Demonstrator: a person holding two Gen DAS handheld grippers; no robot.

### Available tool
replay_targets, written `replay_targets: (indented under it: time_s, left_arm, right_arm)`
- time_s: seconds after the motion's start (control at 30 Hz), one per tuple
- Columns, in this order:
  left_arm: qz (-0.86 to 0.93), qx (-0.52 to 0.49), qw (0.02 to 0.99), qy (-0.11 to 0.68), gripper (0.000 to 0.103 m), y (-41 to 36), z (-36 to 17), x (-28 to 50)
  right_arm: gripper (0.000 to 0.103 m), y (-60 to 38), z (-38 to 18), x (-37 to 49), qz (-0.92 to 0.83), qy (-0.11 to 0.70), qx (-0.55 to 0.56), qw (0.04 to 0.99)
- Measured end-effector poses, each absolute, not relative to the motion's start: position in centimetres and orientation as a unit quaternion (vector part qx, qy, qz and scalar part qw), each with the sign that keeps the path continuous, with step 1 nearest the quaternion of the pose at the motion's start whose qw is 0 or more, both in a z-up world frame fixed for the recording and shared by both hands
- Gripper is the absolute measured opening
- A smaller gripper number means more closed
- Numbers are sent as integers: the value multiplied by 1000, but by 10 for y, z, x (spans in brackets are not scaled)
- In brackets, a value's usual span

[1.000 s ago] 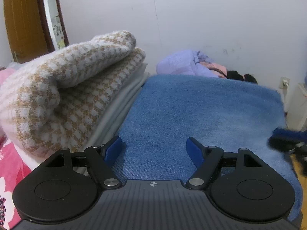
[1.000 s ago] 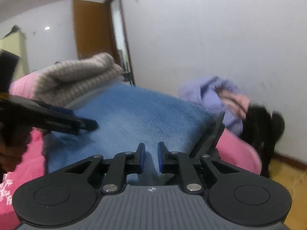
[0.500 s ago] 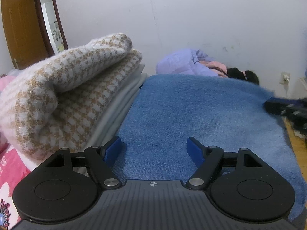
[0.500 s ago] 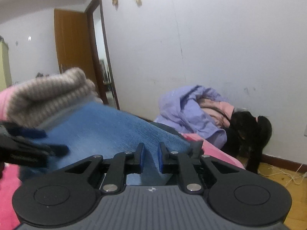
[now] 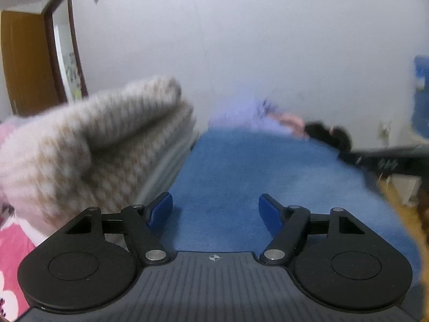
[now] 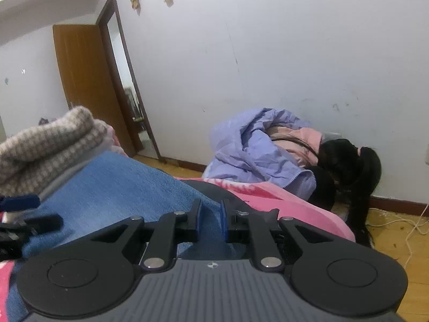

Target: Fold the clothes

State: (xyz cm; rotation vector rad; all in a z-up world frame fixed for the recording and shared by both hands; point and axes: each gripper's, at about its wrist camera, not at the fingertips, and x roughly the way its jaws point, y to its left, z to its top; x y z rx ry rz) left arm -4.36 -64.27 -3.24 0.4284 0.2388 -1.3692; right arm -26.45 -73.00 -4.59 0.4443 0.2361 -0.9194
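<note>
- Already folded and stacked on the left of the bed [image 6: 295, 204]: a beige checked knit [image 5: 80, 145], lying on top of some pale grey pieces.
- In work now: the blue garment [image 5: 254, 177], spread flat over the bed just beside that stack, with no fold visible in it yet.
- Left gripper [image 5: 215, 204]: fingers released and set well apart, having just closed a little; low over the near edge of the blue garment, with cloth seen between them but not pressed by the pads.
- Right gripper [image 6: 210, 214]: fingers almost clenched, with only a narrow slit between; apparently pinching the right edge of the blue garment, though hard to confirm from this angle.
- Waiting at the far end by the wall: an unfolded heap with a lilac jacket [image 6: 254, 147], something pink and something black.
- Judged so: roughly in the middle of the task, with the blue garment to fold and put on the stack, then the heap to go through.
</note>
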Motion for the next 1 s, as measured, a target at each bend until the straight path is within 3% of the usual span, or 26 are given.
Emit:
replay_targets:
  time_s: [0.2,0.27,0.4,0.8,1.0]
  left_arm:
    - [-643,218,725,114,72,-701,-15,-51]
    - [-641,222,719,148,67,-729,-19,-42]
    - [-639,208,711,206,71,-761,-31,-20]
    - [-640,193,712,214,74,-750,-42,-16]
    - [-621,175,741,185,75,-706,-11,-22]
  right_arm:
    - [15,-719,-49,-265,-443,105,183,871]
    - [15,-717,-51,-267,-441,100,180,874]
    - [15,-718,-55,-272,-435,89,177,879]
    - [14,-730,-66,-284,-411,67,229,880]
    - [16,-691,-21,-311,-365,21,207,907]
